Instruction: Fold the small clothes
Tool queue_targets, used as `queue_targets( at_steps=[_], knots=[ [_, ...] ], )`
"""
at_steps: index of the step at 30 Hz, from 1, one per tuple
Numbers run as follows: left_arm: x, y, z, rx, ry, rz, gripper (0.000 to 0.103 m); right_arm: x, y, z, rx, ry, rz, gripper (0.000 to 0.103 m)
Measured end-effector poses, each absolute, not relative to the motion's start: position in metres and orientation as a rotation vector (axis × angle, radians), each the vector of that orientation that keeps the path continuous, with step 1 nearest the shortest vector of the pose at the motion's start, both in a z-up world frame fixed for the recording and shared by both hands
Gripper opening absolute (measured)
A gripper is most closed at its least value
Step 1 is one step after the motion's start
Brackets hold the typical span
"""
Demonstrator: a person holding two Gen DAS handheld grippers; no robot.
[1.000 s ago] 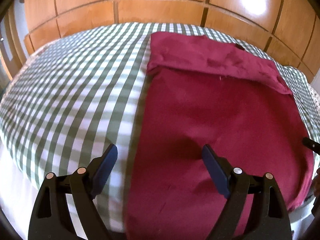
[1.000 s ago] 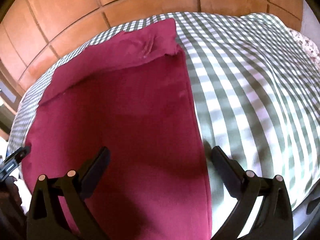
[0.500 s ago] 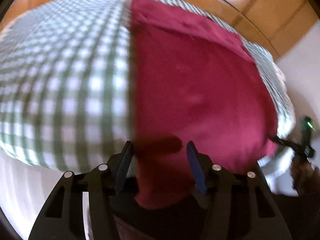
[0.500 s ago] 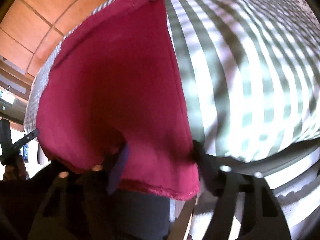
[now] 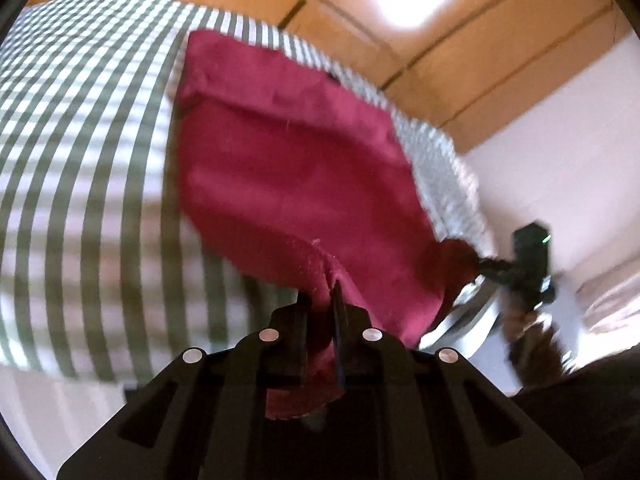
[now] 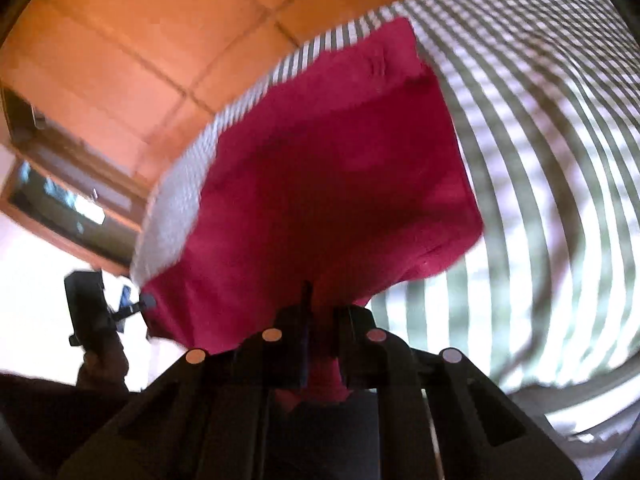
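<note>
Both jaws have just closed on the near hem corners: left gripper point(image 5: 320, 300) and right gripper point(image 6: 320, 312) pinch the cloth point(image 5: 288, 184). Soft, light, probably sagging between grips, it trails onto the bed point(image 5: 80, 140).

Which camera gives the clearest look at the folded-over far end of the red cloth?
The left wrist view: the red cloth shows its folded flap with a distinct edge and stitching. The right wrist view shows that flap too, but blurrier, its edge faint.
</note>
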State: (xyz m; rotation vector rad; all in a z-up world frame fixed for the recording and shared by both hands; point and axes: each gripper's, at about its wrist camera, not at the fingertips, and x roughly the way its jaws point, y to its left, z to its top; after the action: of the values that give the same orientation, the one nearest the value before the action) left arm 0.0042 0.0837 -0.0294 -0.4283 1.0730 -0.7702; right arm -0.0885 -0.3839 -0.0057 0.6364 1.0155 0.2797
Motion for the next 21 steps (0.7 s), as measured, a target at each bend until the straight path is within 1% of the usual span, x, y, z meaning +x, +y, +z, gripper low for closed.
queue_targets(
  at_steps=[4, 8, 10, 11, 12, 13, 14, 15, 17, 21],
  knots=[
    [0.042, 0.078, -0.024, -0.557, 1.019, -0.762, 0.009, -0.041, -0.399, -0.006, 0.678, 0.975, 0.211, 0.01],
    [0.085, 0.078, -0.033, -0.613, 1.034, -0.674, 0.009, -0.011, -0.409, -0.006, 0.686, 0.961, 0.163, 0.01],
    [0.106, 0.084, -0.04, -0.654, 1.051, -0.606, 0.01, 0.0, -0.411, -0.003, 0.684, 0.942, 0.153, 0.014],
    [0.118, 0.089, -0.045, -0.694, 1.071, -0.549, 0.016, 0.004, -0.414, -0.002, 0.697, 0.932, 0.155, 0.033],
    [0.125, 0.093, -0.049, -0.733, 1.085, -0.535, 0.032, 0.007, -0.419, 0.001, 0.736, 0.909, 0.159, 0.059],
    [0.128, 0.099, -0.05, -0.763, 1.075, -0.516, 0.044, 0.004, -0.423, 0.002, 0.75, 0.887, 0.153, 0.07],
    [0.128, 0.103, -0.049, -0.774, 1.059, -0.488, 0.061, 0.005, -0.423, 0.006, 0.751, 0.862, 0.144, 0.079],
    [0.128, 0.109, -0.047, -0.778, 1.038, -0.46, 0.065, -0.002, -0.428, 0.011, 0.75, 0.835, 0.146, 0.082],
    [0.124, 0.12, -0.044, -0.755, 1.014, -0.43, 0.065, -0.011, -0.436, 0.015, 0.756, 0.818, 0.147, 0.088],
    [0.105, 0.131, -0.046, -0.63, 1.0, -0.423, 0.065, -0.037, -0.44, 0.013, 0.673, 0.853, 0.086, 0.088]
  ],
)
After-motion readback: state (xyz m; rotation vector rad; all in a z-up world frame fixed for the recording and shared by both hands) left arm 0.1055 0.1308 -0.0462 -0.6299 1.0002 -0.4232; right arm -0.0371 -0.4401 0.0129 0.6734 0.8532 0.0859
